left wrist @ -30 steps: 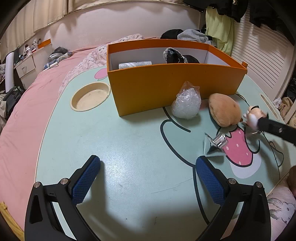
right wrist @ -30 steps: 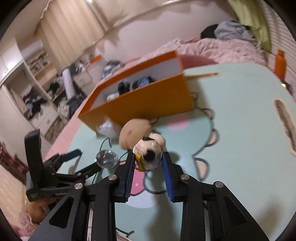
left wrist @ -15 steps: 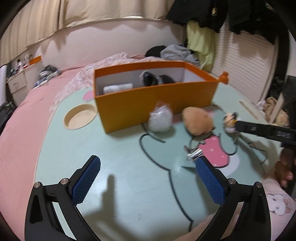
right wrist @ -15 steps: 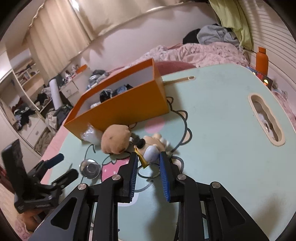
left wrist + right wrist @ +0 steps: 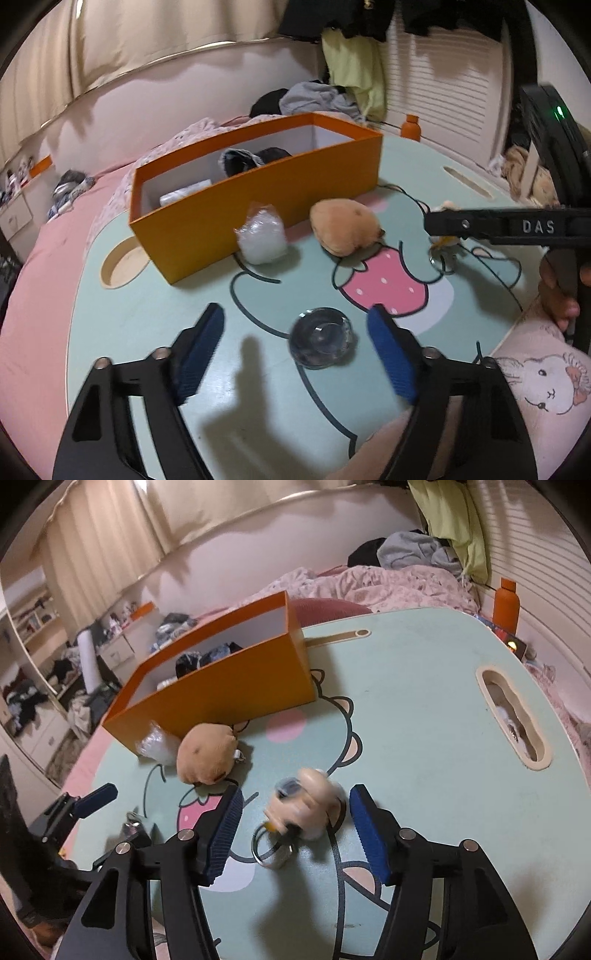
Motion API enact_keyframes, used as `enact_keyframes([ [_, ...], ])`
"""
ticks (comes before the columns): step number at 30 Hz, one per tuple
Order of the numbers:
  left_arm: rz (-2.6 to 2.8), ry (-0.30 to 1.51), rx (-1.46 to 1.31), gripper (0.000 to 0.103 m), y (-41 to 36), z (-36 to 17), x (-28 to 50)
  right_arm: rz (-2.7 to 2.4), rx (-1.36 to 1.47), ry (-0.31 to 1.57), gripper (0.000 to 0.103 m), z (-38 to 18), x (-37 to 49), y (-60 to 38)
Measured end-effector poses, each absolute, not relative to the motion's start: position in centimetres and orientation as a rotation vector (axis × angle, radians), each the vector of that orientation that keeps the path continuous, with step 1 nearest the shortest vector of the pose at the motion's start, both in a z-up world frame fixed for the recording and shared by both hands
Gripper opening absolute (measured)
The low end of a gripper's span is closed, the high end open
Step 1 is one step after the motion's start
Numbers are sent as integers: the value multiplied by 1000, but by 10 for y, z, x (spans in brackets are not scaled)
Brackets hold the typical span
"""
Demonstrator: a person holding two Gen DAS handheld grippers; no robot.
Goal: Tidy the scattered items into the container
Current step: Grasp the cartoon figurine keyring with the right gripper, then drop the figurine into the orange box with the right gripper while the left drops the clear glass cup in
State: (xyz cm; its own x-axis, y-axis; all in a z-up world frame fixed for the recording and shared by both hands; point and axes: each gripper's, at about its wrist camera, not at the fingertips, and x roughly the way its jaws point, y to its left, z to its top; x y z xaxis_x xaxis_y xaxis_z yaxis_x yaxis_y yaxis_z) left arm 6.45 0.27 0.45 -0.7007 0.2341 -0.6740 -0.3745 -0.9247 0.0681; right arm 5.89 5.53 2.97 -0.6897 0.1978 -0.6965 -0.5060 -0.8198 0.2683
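We hold both grippers low over the mint-green counter [image 5: 424, 686], whose near rim curves just under our wrists and whose far side meets the pink bed [image 5: 44, 266]. Our left gripper [image 5: 295, 354] has its jaws spread wide and gripping nothing; a small clear glass piece [image 5: 320, 341] lies on the counter between the blue pads, closer to the right-hand pad, touching neither. Our right gripper [image 5: 295, 830] also stands wide open, holding nothing: a little cream toy figure [image 5: 303, 805] with a metal key ring [image 5: 271, 851] sits between the pads, blurred, with a gap to each side.

The orange box [image 5: 258, 210] stands open-topped at the far part of the counter, with dark cloth and a white item already inside. Its long near wall is the edge to clear. Right against that wall lies a crumpled clear plastic bag [image 5: 262, 236], and just beside it a tan plush toy [image 5: 345, 229], so the straight line from the glass piece to the box is partly blocked by these two. The counter to the right of the box is bare, broken only by an oval slot [image 5: 513, 720] near the right rim; a round recess [image 5: 123, 264] sits left of the box. An orange bottle [image 5: 506, 607] stands beyond the far rim. In the left wrist view the right gripper's arm crosses in from the right, above the toy figure.
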Motion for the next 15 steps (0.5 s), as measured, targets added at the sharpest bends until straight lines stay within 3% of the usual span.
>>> enact_keyframes([
  [2,2597,286,-1022,61,3,1,62,2485,-978,604,60,28,55,53],
  [4,2579,279,-1053,38,3,-3,58,2474,-997,577,59,27,53,50],
  [6,2565,273,-1056,38,3,-3,58,2463,-1011,543,42,26,51,48],
  [15,2626,259,-900,38,-2,8,76,2561,-924,474,41,40,57,34],
])
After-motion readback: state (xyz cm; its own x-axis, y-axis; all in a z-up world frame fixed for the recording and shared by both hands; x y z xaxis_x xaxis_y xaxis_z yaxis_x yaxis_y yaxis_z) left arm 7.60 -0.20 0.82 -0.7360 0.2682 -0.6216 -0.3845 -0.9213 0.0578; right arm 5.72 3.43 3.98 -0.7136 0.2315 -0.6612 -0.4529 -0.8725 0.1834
